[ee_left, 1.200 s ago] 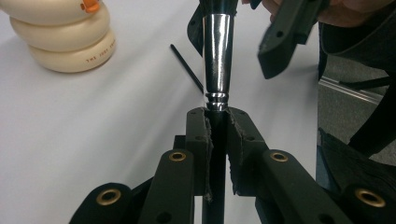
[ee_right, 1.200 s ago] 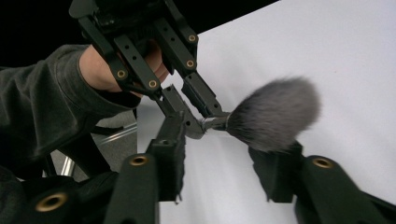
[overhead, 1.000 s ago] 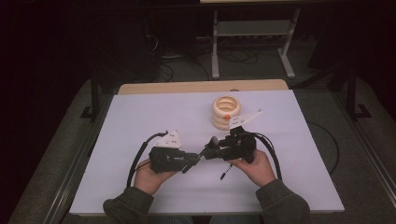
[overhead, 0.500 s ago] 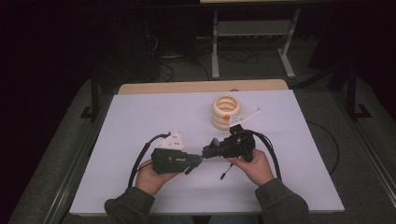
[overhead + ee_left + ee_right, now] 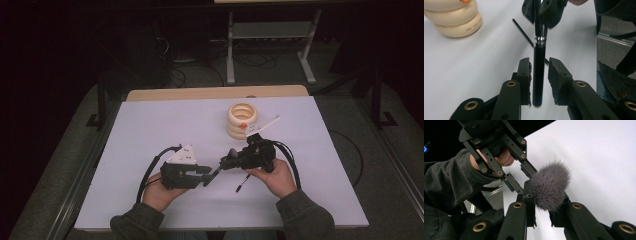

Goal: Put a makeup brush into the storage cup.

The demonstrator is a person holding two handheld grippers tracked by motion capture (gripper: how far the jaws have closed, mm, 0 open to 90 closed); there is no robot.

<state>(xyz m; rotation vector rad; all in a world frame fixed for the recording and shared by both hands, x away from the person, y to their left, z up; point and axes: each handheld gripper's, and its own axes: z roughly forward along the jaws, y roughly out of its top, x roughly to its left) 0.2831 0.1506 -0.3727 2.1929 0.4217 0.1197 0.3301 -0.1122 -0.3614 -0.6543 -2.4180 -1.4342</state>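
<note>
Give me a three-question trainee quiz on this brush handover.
1. True or false: the left gripper is clamped tight on the brush handle.
2. Which part of the brush sits in the right gripper? A: the handle tip. B: the bristle end. C: no part.
3. What stands on the table beyond both grippers?

Key:
1. False. The handle is between the pads, but a gap shows beside it; these jaws have just been opening.
2. B. The grey bristles sit between the jaws, which have just been closing on them.
3. A stack of cream rings.
</note>
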